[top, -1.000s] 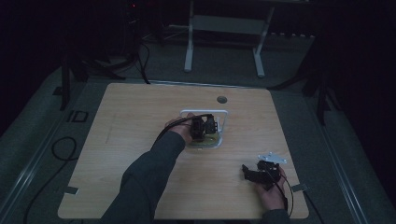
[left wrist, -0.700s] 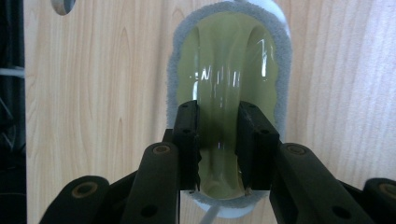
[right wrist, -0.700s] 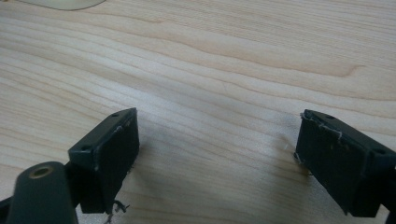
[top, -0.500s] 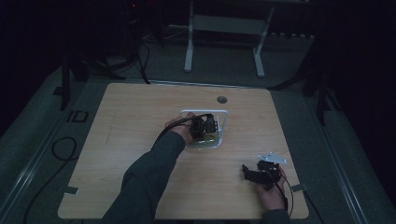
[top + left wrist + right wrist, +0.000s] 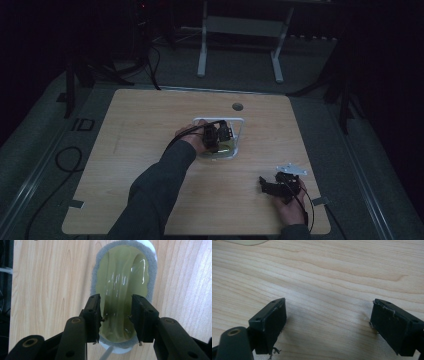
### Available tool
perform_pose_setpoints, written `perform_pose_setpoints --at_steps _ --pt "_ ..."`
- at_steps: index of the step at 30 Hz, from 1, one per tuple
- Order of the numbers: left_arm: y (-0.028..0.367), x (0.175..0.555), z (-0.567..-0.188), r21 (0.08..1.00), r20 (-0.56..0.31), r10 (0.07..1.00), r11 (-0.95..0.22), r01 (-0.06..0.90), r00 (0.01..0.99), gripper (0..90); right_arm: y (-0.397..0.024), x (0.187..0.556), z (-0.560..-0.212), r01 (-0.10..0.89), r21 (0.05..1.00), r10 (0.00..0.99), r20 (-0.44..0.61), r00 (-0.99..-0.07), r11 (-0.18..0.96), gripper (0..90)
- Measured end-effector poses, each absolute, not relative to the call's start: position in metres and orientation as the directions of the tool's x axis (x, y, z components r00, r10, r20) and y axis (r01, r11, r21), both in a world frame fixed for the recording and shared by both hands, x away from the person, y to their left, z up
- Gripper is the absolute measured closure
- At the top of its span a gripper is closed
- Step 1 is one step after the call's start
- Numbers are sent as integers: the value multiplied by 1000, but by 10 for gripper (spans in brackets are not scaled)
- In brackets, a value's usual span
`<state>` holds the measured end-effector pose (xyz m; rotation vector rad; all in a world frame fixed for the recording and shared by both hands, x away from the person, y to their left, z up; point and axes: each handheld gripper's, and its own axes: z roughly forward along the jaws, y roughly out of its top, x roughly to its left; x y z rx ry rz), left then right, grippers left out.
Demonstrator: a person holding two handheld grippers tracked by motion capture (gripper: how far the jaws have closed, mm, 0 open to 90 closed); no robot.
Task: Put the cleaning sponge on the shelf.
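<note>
An oval thing with a glossy yellow-green top (image 5: 125, 272) and a fuzzy grey rim lies on a white dish on the wooden table. My left gripper (image 5: 116, 320) hangs right over its near end. The jaws are part-way open and straddle a shiny ridge of the surface; I cannot tell if they touch it. From above, my left gripper (image 5: 218, 135) is over a white tray (image 5: 239, 122) at the table's middle. At the front right my right gripper (image 5: 263, 184) rests low on the table, and its jaws (image 5: 328, 322) are wide open over bare wood.
A round cable hole (image 5: 237, 106) sits near the table's far edge. A pale rounded edge (image 5: 247, 242) shows at the top left of the right gripper view. Dark floor, cables and stand legs surround the table (image 5: 150, 125).
</note>
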<state>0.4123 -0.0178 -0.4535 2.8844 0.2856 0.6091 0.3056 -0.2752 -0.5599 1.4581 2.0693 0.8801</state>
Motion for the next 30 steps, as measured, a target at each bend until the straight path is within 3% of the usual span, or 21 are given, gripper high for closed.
perform_pose_setpoints --at_steps 13,22,30 --pt "-1 394 -435 260 402 259 -952 162 878 515 -275 306 -560 649 723 942 -7 -335 236 130" --pt "20 382 -417 365 327 348 -904 222 879 489 -275 306 -560 648 724 942 -8 -336 238 130" --pt "30 374 -411 382 274 361 -892 243 892 484 -275 306 -560 648 724 942 -8 -336 238 130"
